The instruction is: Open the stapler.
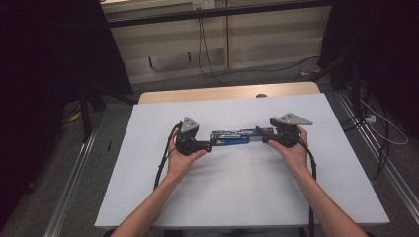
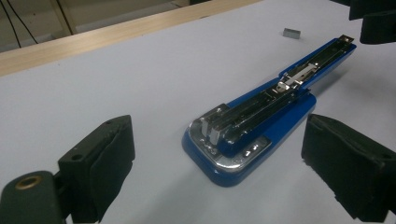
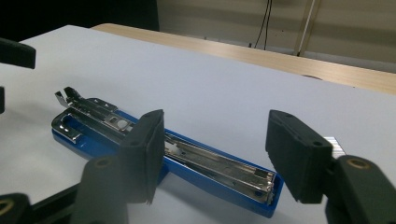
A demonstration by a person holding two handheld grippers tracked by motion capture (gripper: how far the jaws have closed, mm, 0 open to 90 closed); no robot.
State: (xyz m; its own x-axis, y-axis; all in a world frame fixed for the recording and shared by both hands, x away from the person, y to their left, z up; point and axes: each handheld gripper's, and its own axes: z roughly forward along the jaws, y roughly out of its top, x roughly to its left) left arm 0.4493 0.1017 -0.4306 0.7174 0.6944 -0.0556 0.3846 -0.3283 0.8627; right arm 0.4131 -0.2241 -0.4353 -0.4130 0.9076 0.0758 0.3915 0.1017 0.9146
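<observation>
The blue stapler point(image 1: 230, 138) lies opened flat mid-table between the left gripper point(image 1: 209, 146) and right gripper point(image 1: 261, 134) – both gaping, holding nothing – so each is best drawn straight back without nudging it or the loose staple strip point(image 2: 292, 32) nearby.

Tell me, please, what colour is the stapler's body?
Blue, with silver metal inside; the stapler shows best in the left gripper view.
</observation>
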